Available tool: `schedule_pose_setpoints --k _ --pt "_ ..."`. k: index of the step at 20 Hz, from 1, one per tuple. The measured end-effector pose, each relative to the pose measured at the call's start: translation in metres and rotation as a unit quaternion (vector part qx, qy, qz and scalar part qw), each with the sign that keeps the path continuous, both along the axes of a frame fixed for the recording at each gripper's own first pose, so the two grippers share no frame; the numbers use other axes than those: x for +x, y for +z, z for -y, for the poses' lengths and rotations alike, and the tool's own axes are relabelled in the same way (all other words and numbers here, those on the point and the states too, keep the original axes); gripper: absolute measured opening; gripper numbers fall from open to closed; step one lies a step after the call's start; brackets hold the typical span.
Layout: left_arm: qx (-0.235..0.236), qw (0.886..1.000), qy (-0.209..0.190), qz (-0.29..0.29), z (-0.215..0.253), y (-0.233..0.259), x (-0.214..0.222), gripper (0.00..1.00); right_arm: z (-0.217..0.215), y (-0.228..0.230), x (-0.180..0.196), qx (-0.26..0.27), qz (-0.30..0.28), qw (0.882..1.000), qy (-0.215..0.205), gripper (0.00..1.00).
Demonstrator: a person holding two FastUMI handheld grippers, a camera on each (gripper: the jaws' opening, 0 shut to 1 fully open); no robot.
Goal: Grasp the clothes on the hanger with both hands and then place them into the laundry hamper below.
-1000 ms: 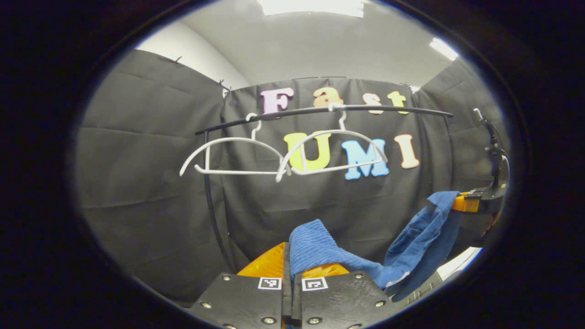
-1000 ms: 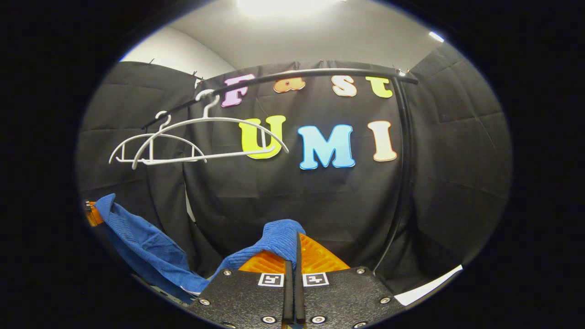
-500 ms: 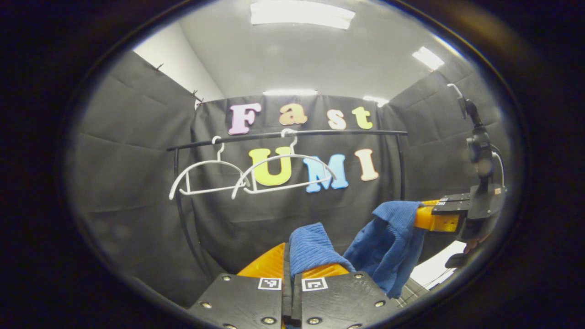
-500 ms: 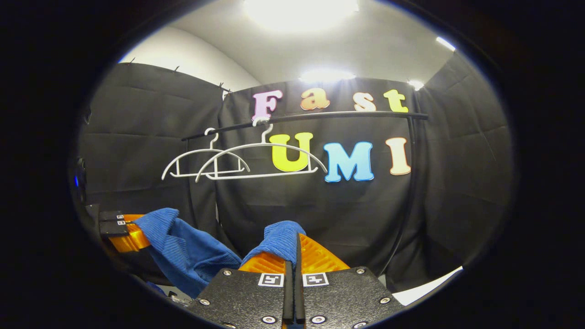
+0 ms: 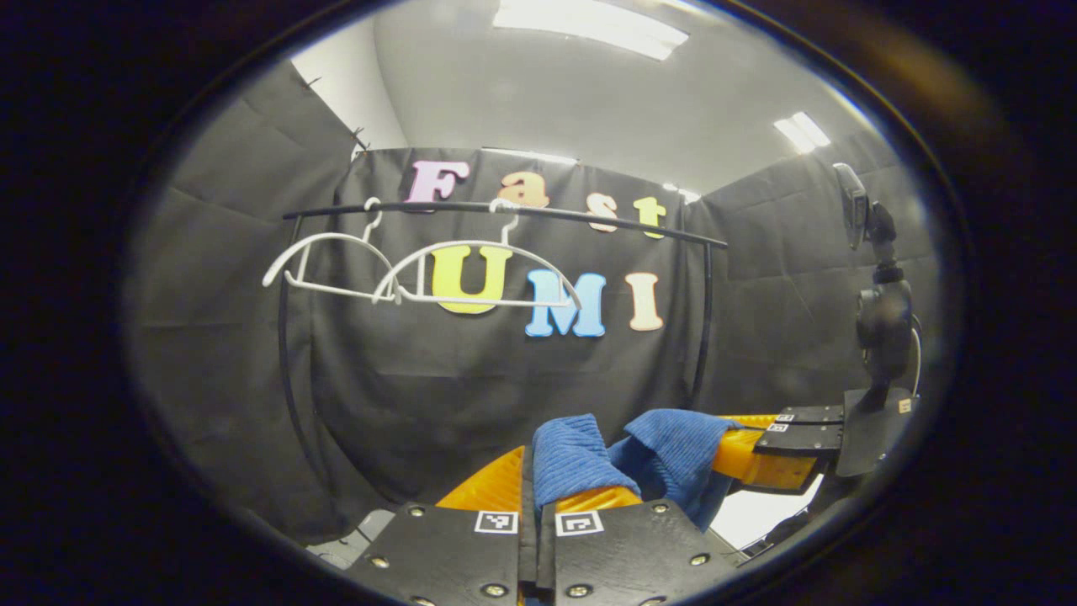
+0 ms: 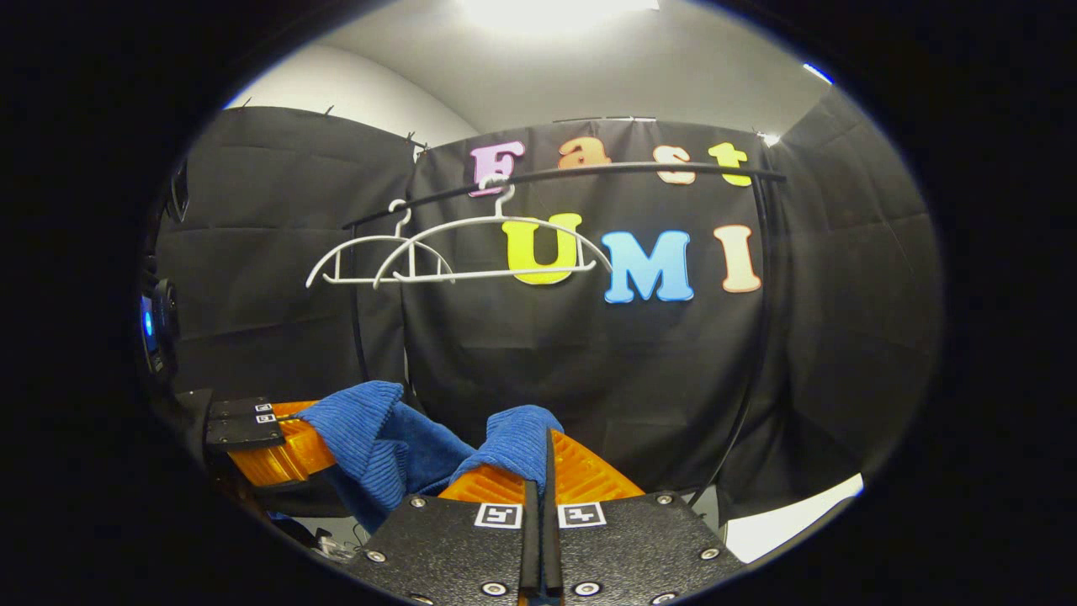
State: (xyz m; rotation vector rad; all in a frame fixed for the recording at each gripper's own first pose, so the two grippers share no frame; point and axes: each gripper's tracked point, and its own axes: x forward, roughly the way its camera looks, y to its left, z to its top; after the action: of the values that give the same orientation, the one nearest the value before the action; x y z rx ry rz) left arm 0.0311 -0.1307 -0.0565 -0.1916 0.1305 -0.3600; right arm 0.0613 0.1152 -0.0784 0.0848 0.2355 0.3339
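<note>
Nearest, left gripper view: left claw, fingers together and clamped on a fold of the blue cloth, which bunched up over the fingertips. Nearest, right gripper view: right claw, fingers likewise together and clamped on another fold of the cloth.

Just beyond: the cloth sagged in a short span between the two claws, held in the air, off the hangers. In the left gripper view the right claw stood near, to the right, its fingers buried in the cloth. In the right gripper view the left claw stood near, to the left, the cloth draped over its tip.

Farther back: a black rail on curved uprights. Two white hangers hung from it side by side, overlapping, both bare; also seen in the right gripper view.

Farthest: black cloth wall; grey ceiling with lit panels.
</note>
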Motion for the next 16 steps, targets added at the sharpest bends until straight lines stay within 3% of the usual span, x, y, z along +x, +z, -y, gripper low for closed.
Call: schedule_pose_setpoints --k 9,16 --pt "-0.012 0.998 -0.027 -0.064 0.041 -0.084 0.002 0.01 0.011 -0.095 -0.002 -0.001 -0.075 0.997 -0.018 0.02" --pt "0.027 0.992 -0.016 -0.118 0.043 -0.171 0.004 0.01 -0.001 -0.174 -0.005 0.014 -0.158 0.987 -0.017 0.01"
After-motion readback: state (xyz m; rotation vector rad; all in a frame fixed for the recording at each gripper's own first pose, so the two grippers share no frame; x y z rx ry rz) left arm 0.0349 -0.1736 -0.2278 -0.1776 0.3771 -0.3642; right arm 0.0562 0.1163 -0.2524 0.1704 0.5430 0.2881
